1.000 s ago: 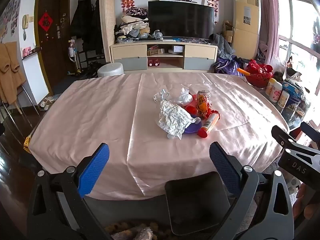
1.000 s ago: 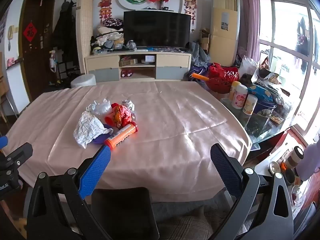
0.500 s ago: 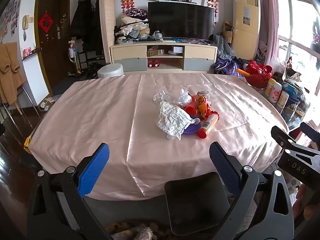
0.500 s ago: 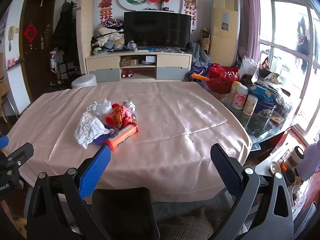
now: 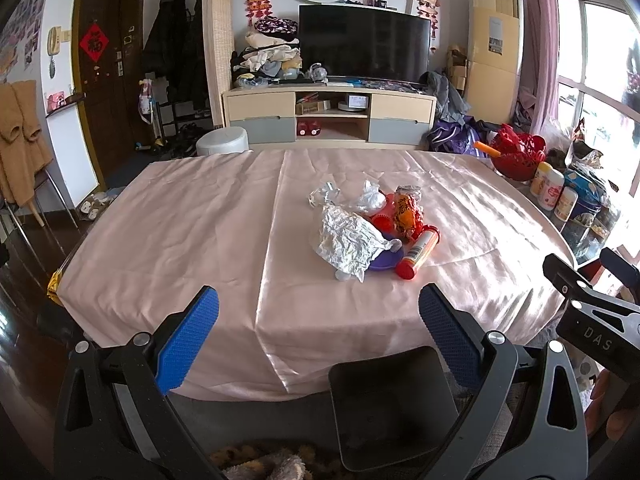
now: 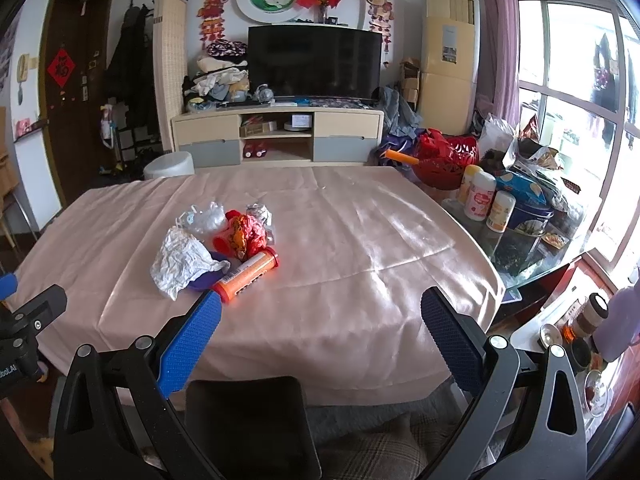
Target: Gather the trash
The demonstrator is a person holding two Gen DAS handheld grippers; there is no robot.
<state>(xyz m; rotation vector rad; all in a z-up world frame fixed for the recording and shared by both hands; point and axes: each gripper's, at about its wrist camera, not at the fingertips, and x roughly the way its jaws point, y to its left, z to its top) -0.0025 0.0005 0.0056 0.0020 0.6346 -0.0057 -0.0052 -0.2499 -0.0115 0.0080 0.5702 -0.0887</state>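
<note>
Showing "DAS" lettering, the right hand-held gripper (image 6: 320,320) and left hand-held gripper (image 5: 318,312) gape apart, empty.

A heap of trash (image 5: 360,228) sits mid-table on the tablecloth (image 5: 200,220): crumpled foil (image 5: 348,240) at its left, a tube (image 5: 418,252) lying at its right (touching the heap), a crumpled wrapper (image 5: 406,212) behind the tube. A chair back (image 5: 394,400) stands before the table's near edge.

Dark television (image 6: 314,62) on a low cabinet (image 6: 278,136) behind the pink-clothed table (image 6: 360,248); red basket (image 6: 448,160) near the window.
</note>
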